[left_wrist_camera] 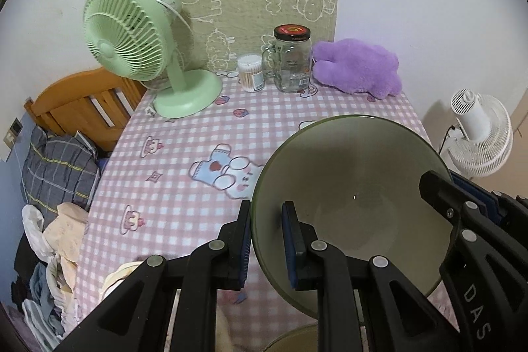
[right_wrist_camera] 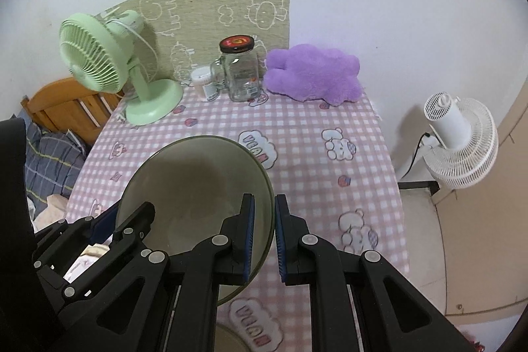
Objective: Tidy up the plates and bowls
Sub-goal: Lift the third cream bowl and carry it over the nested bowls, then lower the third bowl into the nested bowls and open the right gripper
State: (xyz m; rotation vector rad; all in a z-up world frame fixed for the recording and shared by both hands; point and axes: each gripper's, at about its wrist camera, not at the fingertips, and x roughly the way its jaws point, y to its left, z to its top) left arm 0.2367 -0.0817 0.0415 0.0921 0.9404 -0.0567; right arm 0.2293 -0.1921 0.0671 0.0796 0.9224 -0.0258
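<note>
Your left hand-held gripper [left_wrist_camera: 269, 244] is closed on the bowl [left_wrist_camera: 349, 187] at its 9 o'clock rim: one blue pad sits outside the wall, the other inside, with the rim pinched between them. In the left wrist view the bowl fills the 5 o'clock part of the picture, tilted so you look into its pale inside, and it hangs over the near half of the counter [left_wrist_camera: 184, 174] with its pink checked cloth.

Your right hand-held gripper [right_wrist_camera: 264, 240] grips the same bowl [right_wrist_camera: 194, 187] on the opposite rim, at 3 o'clock; its fingers are nearly together with only the bowl's wall between the pads. So the bowl is carried between your two tools, one on each side. The right gripper also shows in the left wrist view at 4 o'clock, its black finger lying over the rim.

At the very bottom of the right wrist view, at 6 o'clock, a curved pale rim [right_wrist_camera: 231, 340] of another dish peeks out; what it is cannot be told.

Along the far edge of the counter, from 10 to 2 o'clock, stand a green fan [left_wrist_camera: 132, 45], a tub of cotton swabs [left_wrist_camera: 250, 73], a glass jar [left_wrist_camera: 293, 58] with a dark lid just beside it, and a purple plush [left_wrist_camera: 359, 66]. A white fan [right_wrist_camera: 462, 137] stands off the counter at 3 o'clock.
</note>
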